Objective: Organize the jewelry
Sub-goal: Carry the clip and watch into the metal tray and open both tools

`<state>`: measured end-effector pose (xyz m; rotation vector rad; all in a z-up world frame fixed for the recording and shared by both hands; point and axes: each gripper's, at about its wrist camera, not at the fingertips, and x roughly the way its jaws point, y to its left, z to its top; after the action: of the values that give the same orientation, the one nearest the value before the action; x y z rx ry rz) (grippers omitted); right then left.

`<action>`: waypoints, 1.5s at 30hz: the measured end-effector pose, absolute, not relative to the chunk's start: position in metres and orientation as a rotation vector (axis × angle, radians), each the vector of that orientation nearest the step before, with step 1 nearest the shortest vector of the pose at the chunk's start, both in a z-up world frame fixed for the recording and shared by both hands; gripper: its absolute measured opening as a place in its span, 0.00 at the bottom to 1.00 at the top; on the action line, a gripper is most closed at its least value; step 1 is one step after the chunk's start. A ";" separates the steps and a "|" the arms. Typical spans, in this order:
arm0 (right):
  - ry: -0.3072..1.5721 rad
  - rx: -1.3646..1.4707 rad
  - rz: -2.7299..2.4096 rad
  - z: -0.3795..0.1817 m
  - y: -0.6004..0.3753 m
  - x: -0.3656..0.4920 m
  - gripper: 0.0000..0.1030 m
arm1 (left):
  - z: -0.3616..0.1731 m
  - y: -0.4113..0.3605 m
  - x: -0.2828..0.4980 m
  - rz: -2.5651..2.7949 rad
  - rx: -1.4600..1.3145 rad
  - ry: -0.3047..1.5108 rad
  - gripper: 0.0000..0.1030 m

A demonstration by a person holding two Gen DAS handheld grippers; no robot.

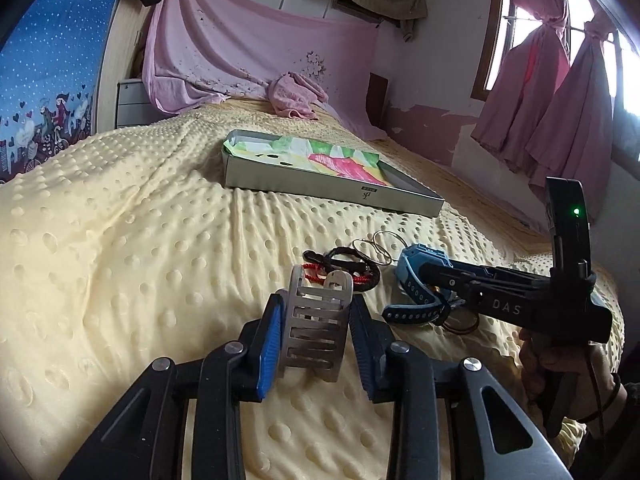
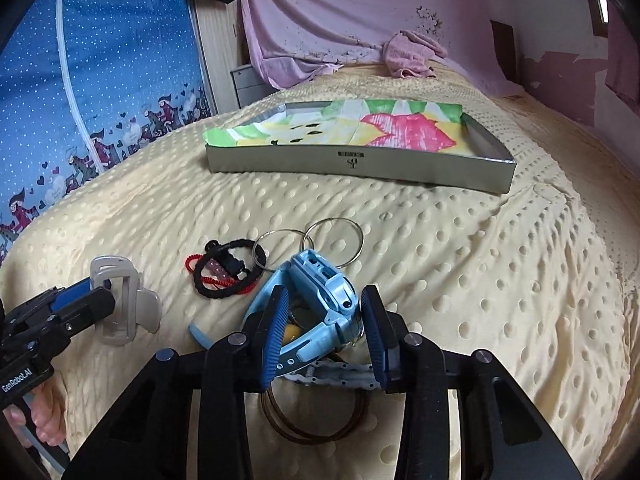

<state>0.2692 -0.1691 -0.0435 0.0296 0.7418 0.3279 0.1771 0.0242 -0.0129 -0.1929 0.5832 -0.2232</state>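
On a cream dotted blanket [image 1: 120, 240], a silver slotted cuff [image 1: 316, 332] is clamped by the left gripper [image 1: 316, 344] and a blue plastic watch [image 2: 328, 300] by the right gripper [image 2: 324, 344]; brown rings [image 2: 312, 420] are seen only from the right wrist.

Right gripper [image 2: 324, 336] straddling blue watch [image 2: 324, 300]
Silver bangle [image 2: 116, 300] in left gripper [image 2: 86, 300]; tray [image 2: 360, 168] far ahead

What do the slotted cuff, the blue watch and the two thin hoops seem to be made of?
Slotted cuff: probably metal, brushed silver-grey, with a dull sheen and clean-cut slots.
Blue watch: looks like plastic for the glossy moulded case; the matte strap with punched holes seems rubbery.
Thin hoops: likely metal wire, shiny, very thin and evenly round.
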 end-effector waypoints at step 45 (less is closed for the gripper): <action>0.568 0.251 0.081 0.010 -0.259 0.437 0.22 | 0.029 -0.009 0.413 -0.235 -0.372 0.577 0.29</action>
<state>0.4371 -0.2593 0.0098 0.2515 0.5682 0.0810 0.4126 -0.0086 0.0291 -0.3716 0.5772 -0.2354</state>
